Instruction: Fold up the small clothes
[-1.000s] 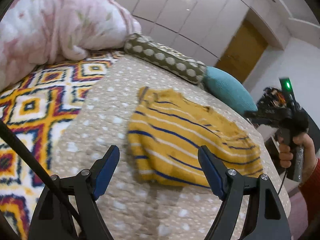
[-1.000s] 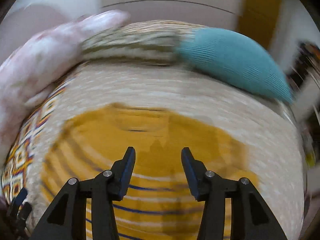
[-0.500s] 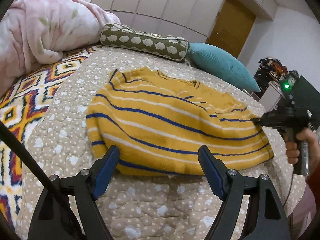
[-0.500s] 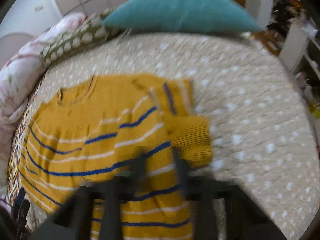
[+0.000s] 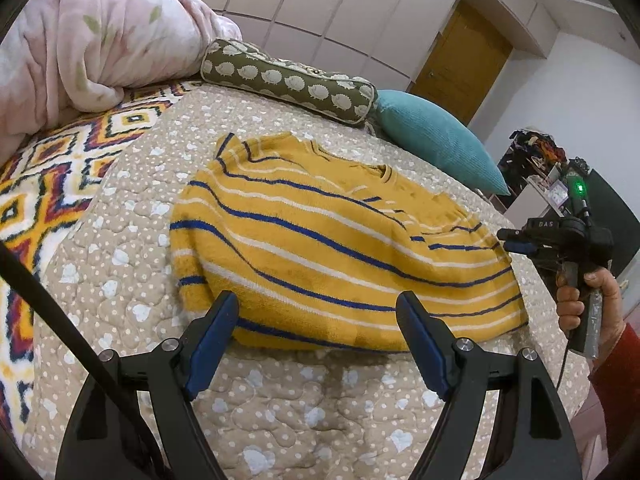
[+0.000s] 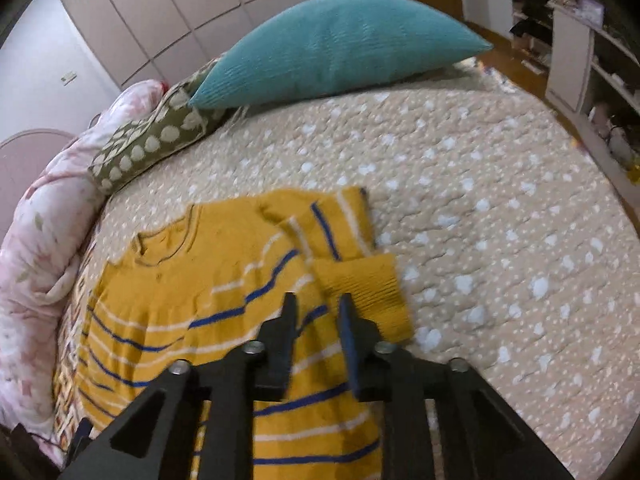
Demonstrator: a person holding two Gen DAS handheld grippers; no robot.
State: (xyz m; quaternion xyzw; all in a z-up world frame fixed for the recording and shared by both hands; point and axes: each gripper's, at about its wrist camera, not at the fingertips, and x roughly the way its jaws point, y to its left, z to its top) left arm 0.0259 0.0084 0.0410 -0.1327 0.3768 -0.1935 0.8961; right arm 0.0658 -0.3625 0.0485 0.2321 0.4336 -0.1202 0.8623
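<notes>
The yellow striped sweater (image 5: 340,248) lies flat, neckline toward the pillows (image 5: 288,80).

Left tongs (image 5: 316,320) gape wide and empty; right tongs (image 6: 316,308), narrowly parted, have just been opening, empty.

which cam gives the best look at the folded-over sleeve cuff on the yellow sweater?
Right wrist view. The sleeve cuff lies folded onto the yellow sweater just ahead of the right gripper, ribbing visible though slightly blurred. The left wrist view shows the whole sweater, but that sleeve is only a foreshortened edge near the right gripper.
</notes>
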